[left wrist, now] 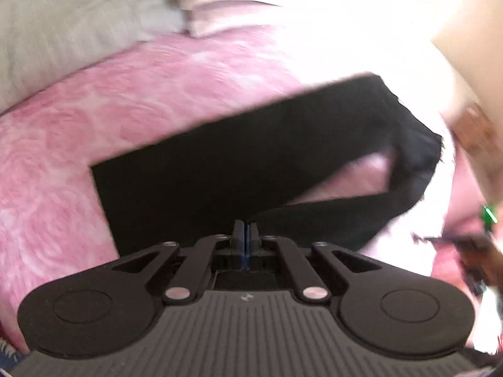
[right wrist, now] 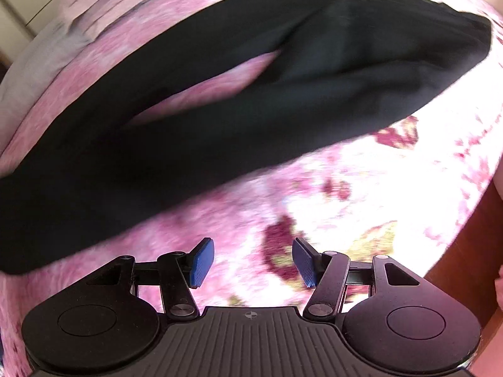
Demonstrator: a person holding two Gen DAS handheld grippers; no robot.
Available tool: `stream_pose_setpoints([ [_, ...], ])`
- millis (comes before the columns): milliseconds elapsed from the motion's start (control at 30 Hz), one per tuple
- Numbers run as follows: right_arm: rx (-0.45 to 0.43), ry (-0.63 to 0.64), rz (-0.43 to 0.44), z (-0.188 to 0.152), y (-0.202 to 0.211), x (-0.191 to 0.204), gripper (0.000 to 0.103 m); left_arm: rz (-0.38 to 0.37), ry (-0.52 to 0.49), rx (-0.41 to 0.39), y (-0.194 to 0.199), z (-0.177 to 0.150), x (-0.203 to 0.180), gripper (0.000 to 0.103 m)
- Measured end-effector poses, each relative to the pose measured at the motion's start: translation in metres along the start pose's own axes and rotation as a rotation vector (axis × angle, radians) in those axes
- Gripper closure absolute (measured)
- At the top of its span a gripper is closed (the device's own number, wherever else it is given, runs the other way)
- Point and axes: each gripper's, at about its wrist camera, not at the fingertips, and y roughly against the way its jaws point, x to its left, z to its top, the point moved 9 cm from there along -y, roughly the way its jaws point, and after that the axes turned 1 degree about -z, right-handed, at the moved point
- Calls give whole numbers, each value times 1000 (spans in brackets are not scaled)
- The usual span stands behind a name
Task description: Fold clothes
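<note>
Left wrist view: my left gripper (left wrist: 246,231) has its fingers pressed together, the blue pads meeting in a thin line. Whether cloth is pinched between them I cannot tell; the dark fabric begins directly ahead of the fingertips and the picture is blurred. One pair of black fabric trousers (left wrist: 220,163) lies ahead of the tool on the pink rose-patterned bedspread (left wrist: 94,100). One leg runs forward and to the right; the second leg angles back toward my fingertips, leaving a wedge of bedspread between the two. Count: one garment, two legs. Beyond it, far ahead, lie one grey-green pillow (left wrist: 63,25) and one pink striped pillow (left wrist: 226,9).

Right wrist view: my right gripper (right wrist: 253,262) stands at a medium opening, with nothing between the blue pads (right wrist: 202,260). It hangs over bare bedspread; the trousers lie ahead and to the left, near but apart from the fingertips.

Step in hand, as I judge it: bringing one leg over the other for the first lengthwise fold. The next move calls for my right gripper to reach forward and take the near edge of the cloth, then for both tools to align the leg edges.
</note>
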Motion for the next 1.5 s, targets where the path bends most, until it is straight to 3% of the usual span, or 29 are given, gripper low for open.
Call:
stream_pose_setpoints([
  [100, 14, 51, 21, -9, -3, 16, 44, 159, 99, 9, -33, 3, 47, 84],
  [167, 19, 83, 32, -15, -3, 25, 44, 202, 124, 22, -33, -13, 60, 80],
  [200, 20, 97, 38, -18, -4, 28, 44, 216, 132, 30, -31, -22, 64, 71],
  [300, 18, 138, 54, -21, -4, 41, 44, 169, 133, 89, -29, -67, 53, 51],
  [400, 28, 167, 69, -22, -10, 52, 44, 95, 134, 137, -36, -109, 34, 40],
  [500, 55, 183, 76, -23, -19, 57, 44, 56, 144, 143, -54, -138, 23, 40],
  [567, 69, 203, 78, -23, -23, 58, 44, 59, 202, 115, -64, -142, 24, 41],
  [600, 70, 217, 77, -21, -23, 58, 44, 62, 238, 98, -69, -143, 25, 47],
  [633, 67, 230, 72, -18, -23, 58, 44, 54, 274, 94, -69, -144, 24, 60],
  [667, 63, 242, 66, -16, -22, 56, 44, 37, 311, 99, -65, -144, 23, 81],
  [700, 62, 237, 55, -13, -20, 51, 44, 20, 347, 104, -62, -145, 21, 83],
  [833, 57, 179, 14, 1, -10, 28, 44, -52, 361, 129, -3, -154, -4, 84],
  [1000, 29, 170, -121, 14, 9, -3, 44, -110, 306, 335, 57, -199, -39, 84],
  [1267, 52, 22, -198, 9, 7, -51, 44, -56, 240, 589, 14, -288, -62, 83],
  [1467, -49, -86, -194, 19, 27, -84, 44, -49, 154, 638, 10, -294, -71, 83],
  [1500, -60, -95, -197, 24, 26, -89, 44, -37, 131, 651, 11, -294, -70, 87],
])
